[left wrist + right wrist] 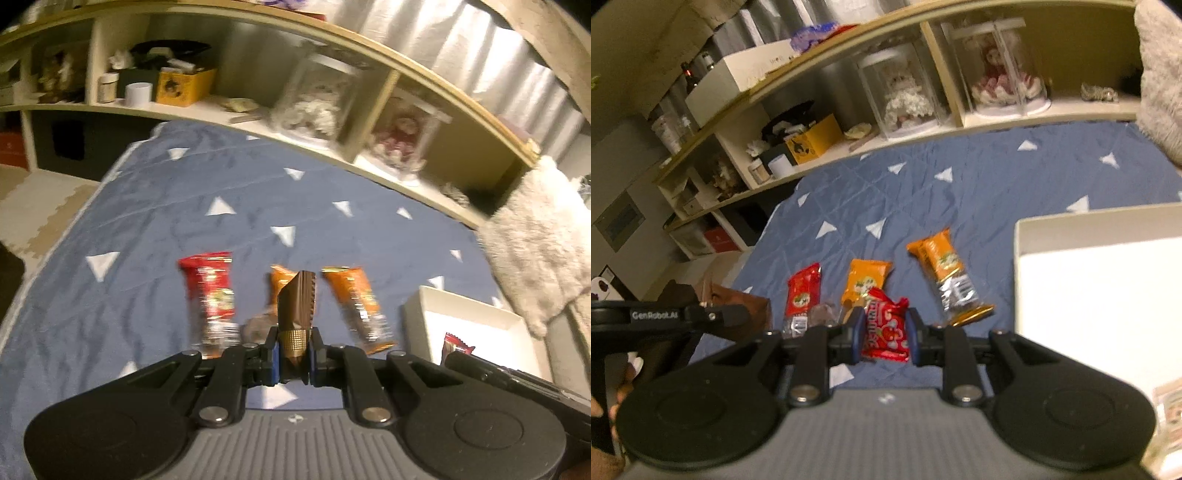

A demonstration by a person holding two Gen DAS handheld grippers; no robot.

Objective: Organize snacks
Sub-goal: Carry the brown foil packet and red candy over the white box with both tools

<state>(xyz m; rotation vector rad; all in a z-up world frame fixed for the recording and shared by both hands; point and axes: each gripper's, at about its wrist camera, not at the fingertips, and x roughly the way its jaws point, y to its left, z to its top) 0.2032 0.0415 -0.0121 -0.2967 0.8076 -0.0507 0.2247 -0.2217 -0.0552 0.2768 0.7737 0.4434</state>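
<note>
My left gripper [293, 363] is shut on a brown and gold snack packet [297, 306] that sticks up above the blue quilt. A red packet [212, 291] and two orange packets [354, 302] lie on the quilt beyond it. My right gripper [884, 334] is shut on a small red candy packet [886, 325]. Past it on the quilt lie a red packet [801, 295], an orange packet [866, 280] and a longer orange packet [945, 277]. The white box [417, 314] stands at the right, seen near in the right wrist view as the white box [1089, 229].
A blue quilt with white triangles [184, 206] covers the surface. Behind it runs a low shelf [369, 162] with a yellow box, jars and clear doll cases. A fluffy pale throw [535, 251] lies at the right. The left gripper's body and a hand show at the left edge of the right wrist view.
</note>
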